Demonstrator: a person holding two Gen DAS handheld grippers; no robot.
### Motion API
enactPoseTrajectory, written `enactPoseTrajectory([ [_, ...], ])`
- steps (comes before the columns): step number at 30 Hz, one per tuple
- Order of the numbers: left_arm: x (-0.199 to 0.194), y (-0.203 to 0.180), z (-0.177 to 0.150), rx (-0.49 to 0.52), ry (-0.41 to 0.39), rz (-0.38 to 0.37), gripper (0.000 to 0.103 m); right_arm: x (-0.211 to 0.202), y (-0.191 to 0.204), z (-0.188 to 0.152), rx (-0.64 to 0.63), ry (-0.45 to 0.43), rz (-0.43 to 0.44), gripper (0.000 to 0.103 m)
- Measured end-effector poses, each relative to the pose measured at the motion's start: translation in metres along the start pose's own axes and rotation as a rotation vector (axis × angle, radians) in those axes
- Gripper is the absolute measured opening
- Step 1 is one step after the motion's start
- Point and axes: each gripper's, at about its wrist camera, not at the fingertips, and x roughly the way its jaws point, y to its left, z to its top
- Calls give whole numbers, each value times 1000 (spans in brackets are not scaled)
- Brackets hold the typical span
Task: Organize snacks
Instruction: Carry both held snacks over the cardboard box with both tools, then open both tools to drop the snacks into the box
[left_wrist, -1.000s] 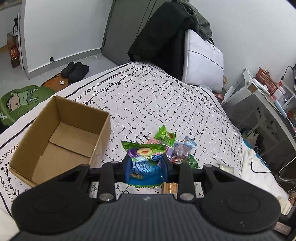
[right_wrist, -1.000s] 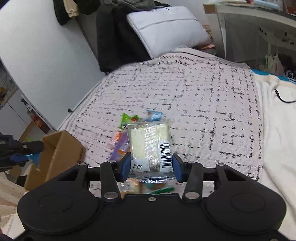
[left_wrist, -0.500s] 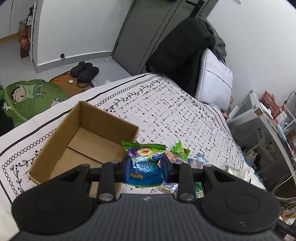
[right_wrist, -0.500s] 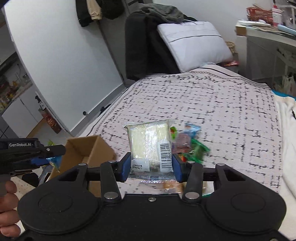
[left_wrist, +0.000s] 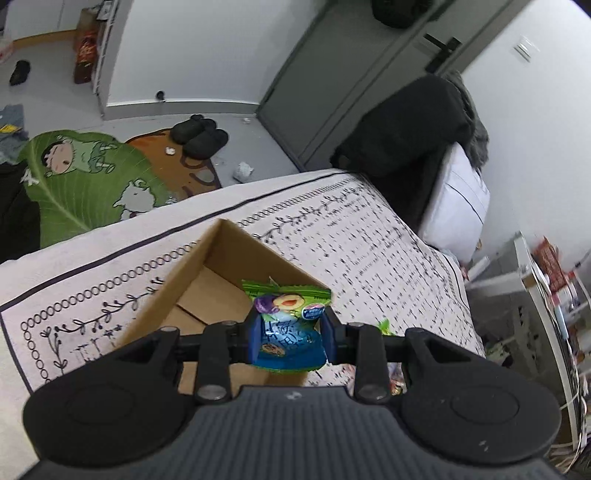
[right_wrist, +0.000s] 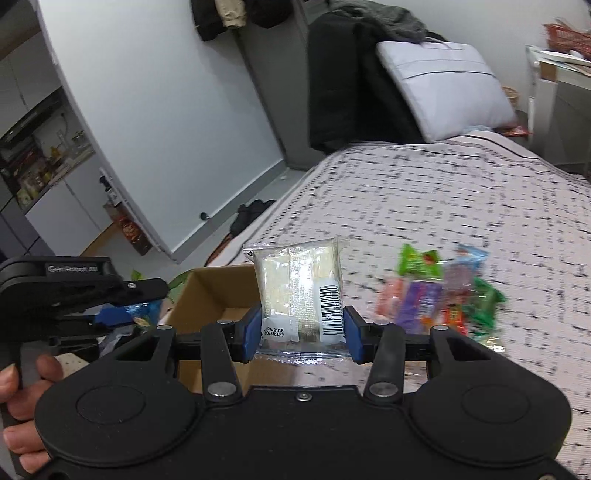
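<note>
My left gripper (left_wrist: 290, 338) is shut on a blue and green snack packet (left_wrist: 287, 325) and holds it over the near right corner of an open cardboard box (left_wrist: 177, 280) on the bed. My right gripper (right_wrist: 300, 328) is shut on a clear packet of pale biscuits (right_wrist: 301, 291) with a barcode, held above the box's right side (right_wrist: 218, 291). A pile of several loose snacks (right_wrist: 439, 295) lies on the bed to the right of the box. The left gripper (right_wrist: 122, 306) also shows at the left of the right wrist view.
The bed has a white patterned cover (left_wrist: 351, 229), with a pillow (right_wrist: 443, 85) and dark clothes (left_wrist: 402, 136) at its head. A green floor mat (left_wrist: 85, 177) and black slippers (left_wrist: 199, 134) lie beside the bed. A desk (left_wrist: 546, 295) stands to the right.
Both grippers have moved left with their packets, from above the snack pile to above the cardboard box. The box now lies right in front of each gripper.
</note>
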Motion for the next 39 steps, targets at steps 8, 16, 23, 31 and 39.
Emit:
enactPoseTrajectory([
  [8, 6, 24, 15, -70, -4, 21, 32, 28, 38, 1, -31, 28, 44, 45],
  [16, 29, 42, 21, -128, 36, 27, 32, 53, 59, -3, -42, 57, 54, 45],
  [23, 36, 54, 26, -183, 39, 31, 38, 70, 68, -5, -47, 79, 33, 45],
  [31, 37, 61, 27, -215, 38, 55, 69, 69, 74, 2, -76, 47, 34, 57],
  [39, 40, 47, 21, -155, 62, 71, 84, 53, 43, 5, -49, 37, -32, 66],
])
